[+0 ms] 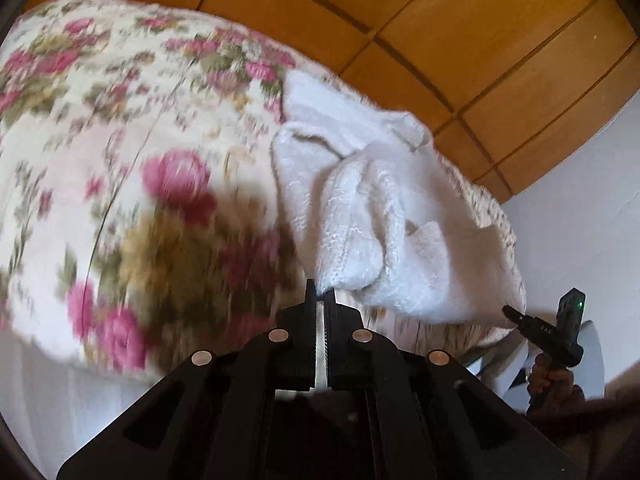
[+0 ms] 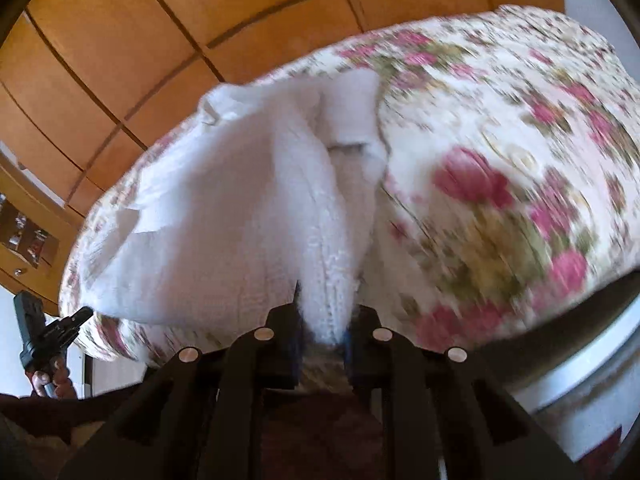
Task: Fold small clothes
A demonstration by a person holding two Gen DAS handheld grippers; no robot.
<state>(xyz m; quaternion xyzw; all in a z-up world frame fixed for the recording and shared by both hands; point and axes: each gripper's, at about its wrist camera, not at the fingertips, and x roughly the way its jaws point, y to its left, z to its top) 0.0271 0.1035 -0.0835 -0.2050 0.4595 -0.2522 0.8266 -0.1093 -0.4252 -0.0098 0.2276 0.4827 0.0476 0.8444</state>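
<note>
Two hand-held grippers work on one small white fleecy garment [image 1: 360, 208] that lies on a bed with a rose-patterned cover [image 1: 132, 128]. Orange wooden wardrobe panels [image 1: 460, 32] stand behind the bed.

The left hand-held gripper [image 1: 321, 294] is clenched on a narrow, rounded tip of the garment, perhaps a sleeve end or hem corner, with its jaws nearly together. That tip is lifted off the bed cover towards the camera, while the bulk of the garment lies further back on the cover, rumpled, with loose flaps and a pocket-like patch showing.

The right hand-held gripper [image 2: 323, 322] grasps another thick, ribbed edge of the same garment [image 2: 240, 208], which fills the gap between its jaws. From this edge the cloth rises in a ridge away from the camera.

Each wrist view shows the other tool at its edge, held by a person's hand [image 1: 552, 380], beside the near edge of the bed. Both pictures are blurred, suggesting motion.

Judged from this, folding is at an early stage: the garment is gripped at two points and partly raised, but no neat fold shows. Spreading it, folding it and laying it flat all appear to remain. No other clothes are visible.
</note>
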